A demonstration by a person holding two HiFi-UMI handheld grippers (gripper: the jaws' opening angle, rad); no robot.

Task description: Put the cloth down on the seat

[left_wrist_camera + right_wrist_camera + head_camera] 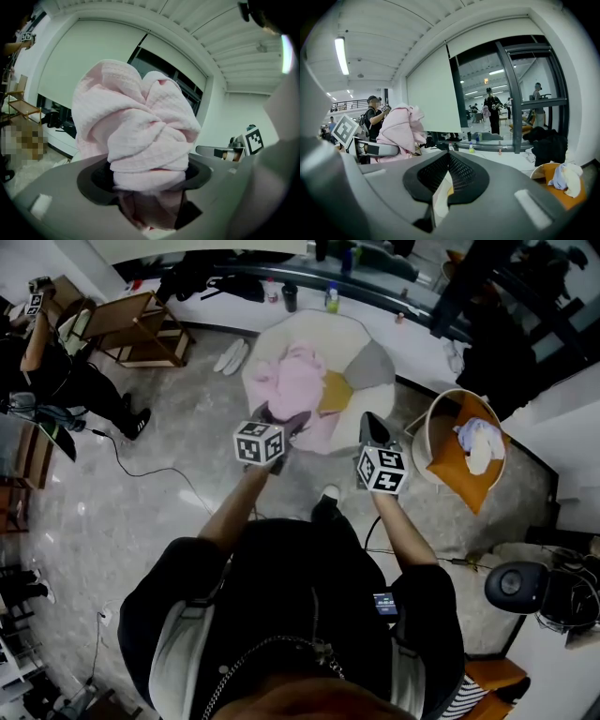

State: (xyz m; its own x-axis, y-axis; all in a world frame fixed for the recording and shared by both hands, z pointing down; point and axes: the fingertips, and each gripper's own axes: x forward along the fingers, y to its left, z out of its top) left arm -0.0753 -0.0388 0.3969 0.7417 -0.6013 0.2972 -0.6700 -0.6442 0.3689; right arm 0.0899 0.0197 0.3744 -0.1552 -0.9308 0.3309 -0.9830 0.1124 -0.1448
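One cloth [140, 126] in left gripper [286, 425], one seat [314, 329]

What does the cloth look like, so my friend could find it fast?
Find the big round white seat in the middle of the grey floor. Bunched over it, pinched in the left tongs, is the cloth. It is the only pink thing there, next to a yellow cushion.
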